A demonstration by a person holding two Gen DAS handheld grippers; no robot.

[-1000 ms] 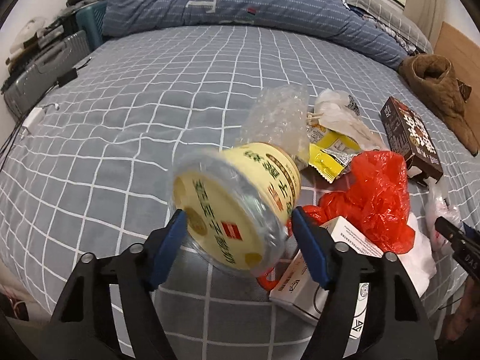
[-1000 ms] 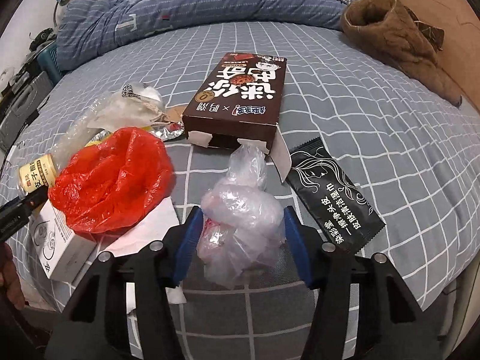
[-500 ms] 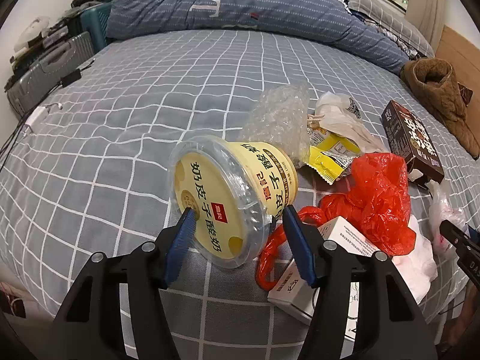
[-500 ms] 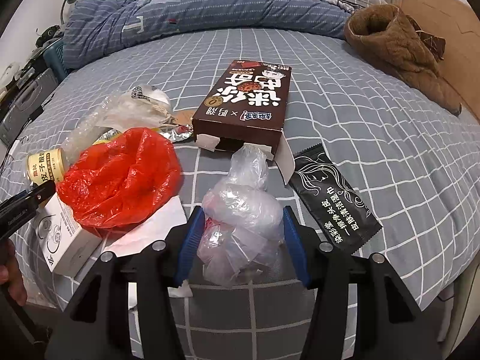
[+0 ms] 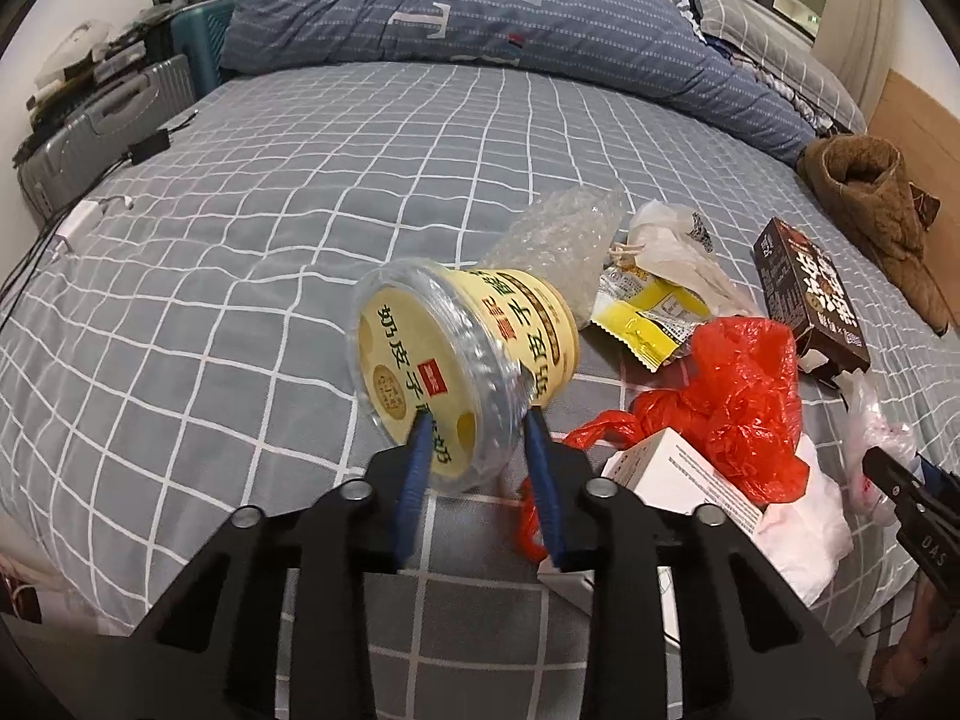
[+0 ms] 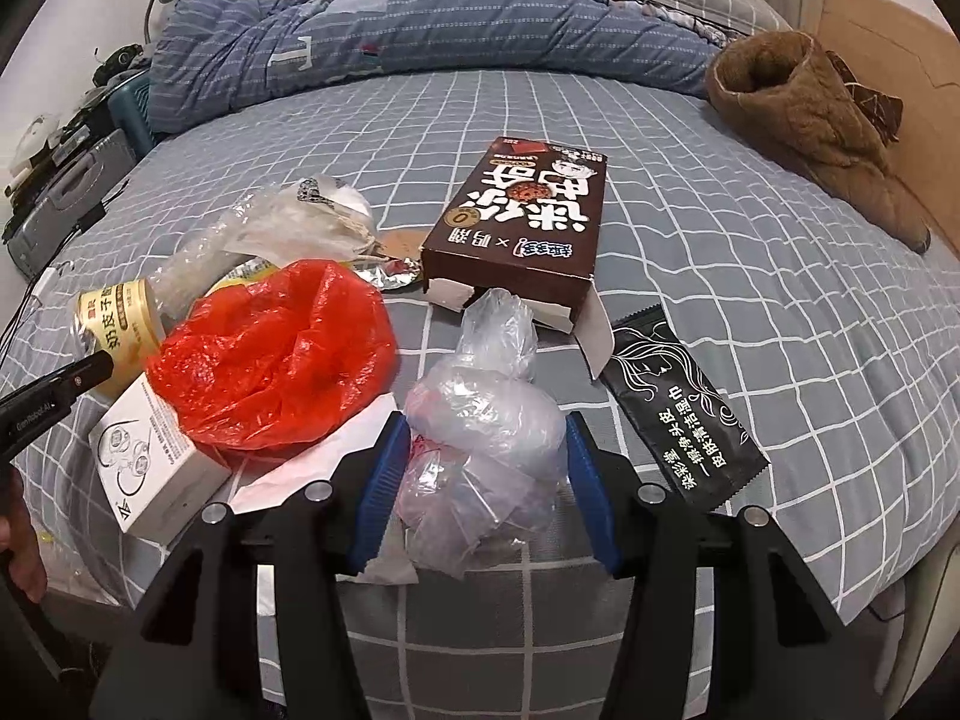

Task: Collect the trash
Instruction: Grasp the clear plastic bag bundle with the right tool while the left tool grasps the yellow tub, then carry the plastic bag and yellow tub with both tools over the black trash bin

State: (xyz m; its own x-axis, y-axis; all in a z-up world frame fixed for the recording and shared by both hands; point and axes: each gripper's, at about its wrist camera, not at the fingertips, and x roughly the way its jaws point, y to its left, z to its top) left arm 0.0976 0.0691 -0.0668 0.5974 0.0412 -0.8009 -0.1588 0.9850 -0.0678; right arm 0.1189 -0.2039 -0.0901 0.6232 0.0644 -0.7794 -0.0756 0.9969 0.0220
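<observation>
Left wrist view: the left claw (image 5: 474, 420) sits at 6 o'clock, its blue pads closing on the clear-lidded rim of a yellow yogurt cup (image 5: 462, 354) lying on its side on the grey checked bed (image 5: 270, 228); the near edge of the rim is between the pads. Going left to right, a grey suitcase (image 5: 102, 120) stands off the bed at 10 o'clock, with a white charger (image 5: 78, 219) at the bed's edge. At 1 o'clock from the cup lies a clear bubble wrap (image 5: 564, 240), then a yellow wrapper (image 5: 648, 318) and a red plastic bag (image 5: 744, 408) at 3 o'clock, draped over a white box (image 5: 678, 474) just beside the claw. A brown snack box (image 5: 804, 294) and a brown fleece garment (image 5: 876, 204) lie further right.

Right wrist view: the right claw (image 6: 486, 456) at 6 o'clock grips a crumpled clear plastic bag (image 6: 486, 426), both blue pads pressing its sides. At 9 o'clock the tip of the left claw (image 6: 57, 390) meets the yogurt cup (image 6: 120, 318). The white box (image 6: 150, 468) and red plastic bag (image 6: 276, 360) crowd close on the left. The brown snack box (image 6: 522, 240) lies at 12 o'clock, its open flap just behind the clear bag. A black sachet (image 6: 678, 414) lies at 3 o'clock, near the right pad. The fleece garment (image 6: 798, 114) is at 2 o'clock, and a rumpled blue striped duvet (image 6: 420, 30) runs across the far side.
</observation>
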